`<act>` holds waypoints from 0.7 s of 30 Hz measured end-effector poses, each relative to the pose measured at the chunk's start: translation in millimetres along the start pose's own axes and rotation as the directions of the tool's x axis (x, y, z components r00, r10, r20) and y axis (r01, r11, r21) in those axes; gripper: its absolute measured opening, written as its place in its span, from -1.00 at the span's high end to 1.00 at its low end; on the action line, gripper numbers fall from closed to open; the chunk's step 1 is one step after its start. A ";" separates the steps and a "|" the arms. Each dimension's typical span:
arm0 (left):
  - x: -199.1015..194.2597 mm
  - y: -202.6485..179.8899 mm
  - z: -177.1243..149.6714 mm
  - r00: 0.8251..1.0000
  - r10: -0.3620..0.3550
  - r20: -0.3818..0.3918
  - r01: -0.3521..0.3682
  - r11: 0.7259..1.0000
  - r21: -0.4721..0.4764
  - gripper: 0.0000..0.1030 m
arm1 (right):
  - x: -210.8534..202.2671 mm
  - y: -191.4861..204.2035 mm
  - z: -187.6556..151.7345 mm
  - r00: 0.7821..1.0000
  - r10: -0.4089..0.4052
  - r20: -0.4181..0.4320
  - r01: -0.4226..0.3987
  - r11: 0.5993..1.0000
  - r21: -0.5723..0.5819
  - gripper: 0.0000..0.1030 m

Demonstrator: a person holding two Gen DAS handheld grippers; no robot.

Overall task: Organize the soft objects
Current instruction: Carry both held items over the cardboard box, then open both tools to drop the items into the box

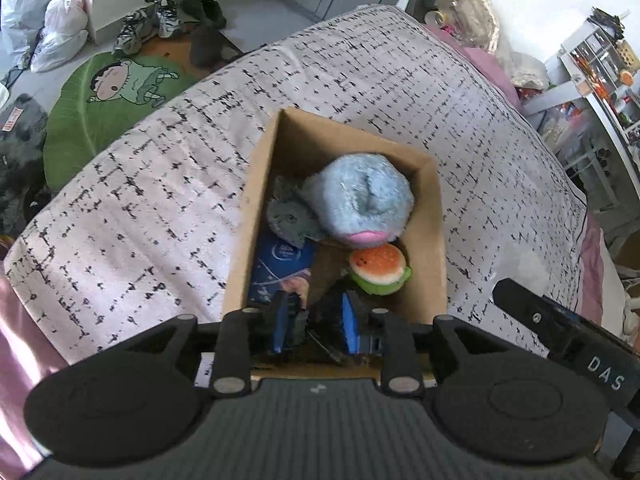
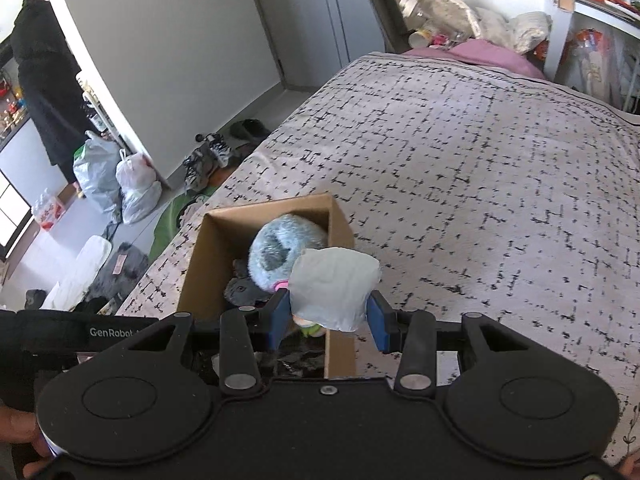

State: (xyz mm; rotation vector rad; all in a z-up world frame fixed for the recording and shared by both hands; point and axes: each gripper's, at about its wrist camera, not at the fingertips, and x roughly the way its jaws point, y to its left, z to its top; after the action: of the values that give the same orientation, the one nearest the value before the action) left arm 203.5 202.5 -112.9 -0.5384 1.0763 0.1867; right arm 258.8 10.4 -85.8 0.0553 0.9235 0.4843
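Note:
An open cardboard box (image 1: 434,240) (image 2: 200,264) stands on the bed. Inside lie a fluffy blue plush (image 1: 360,200) (image 2: 276,248), a grey plush (image 1: 290,220) (image 2: 240,290), a burger plush (image 1: 380,270) and a blue packet (image 1: 280,268). My left gripper (image 1: 316,326) is open and empty, its blue fingers just above the box's near end. My right gripper (image 2: 330,324) is shut on a pale grey-blue soft bundle (image 2: 332,288), held over the box's right wall. Part of the burger plush (image 2: 312,330) shows beneath the bundle.
The bed cover (image 1: 360,80) (image 2: 480,160) is pale with black dashes. The other gripper's body (image 1: 568,340) shows at right in the left wrist view. A green cartoon rug (image 1: 112,92), shoes (image 1: 148,24) and plastic bags (image 2: 116,184) lie on the floor. Shelves (image 1: 600,64) stand at right.

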 end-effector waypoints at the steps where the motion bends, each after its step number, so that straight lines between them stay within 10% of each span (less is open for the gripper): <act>1: -0.9 1.6 1.2 1.000 0.000 0.001 0.000 1.000 -0.004 0.45 | 1.6 1.6 0.6 1.000 0.004 -0.002 -0.004 1.000 -0.002 0.19; 12: -12.9 12.0 9.3 1.000 0.016 0.017 -0.016 1.000 -0.019 0.24 | 11.4 25.9 5.1 0.997 0.071 -0.021 -0.071 0.997 -0.026 0.16; 17: -15.4 11.4 8.9 1.000 0.023 0.016 -0.023 0.999 -0.024 0.00 | 9.2 32.2 4.0 0.998 0.064 -0.030 -0.065 0.997 -0.035 -0.51; 21: -17.7 10.1 8.3 0.999 0.036 0.015 -0.036 0.999 -0.027 -0.23 | 4.1 24.8 1.6 0.997 0.064 -0.042 -0.065 0.997 -0.032 -0.57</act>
State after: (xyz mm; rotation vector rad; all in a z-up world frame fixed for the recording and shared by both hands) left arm 197.6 217.4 -97.8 -0.5407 1.0707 0.2365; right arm 252.7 34.6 -81.7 0.0452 0.9559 0.5621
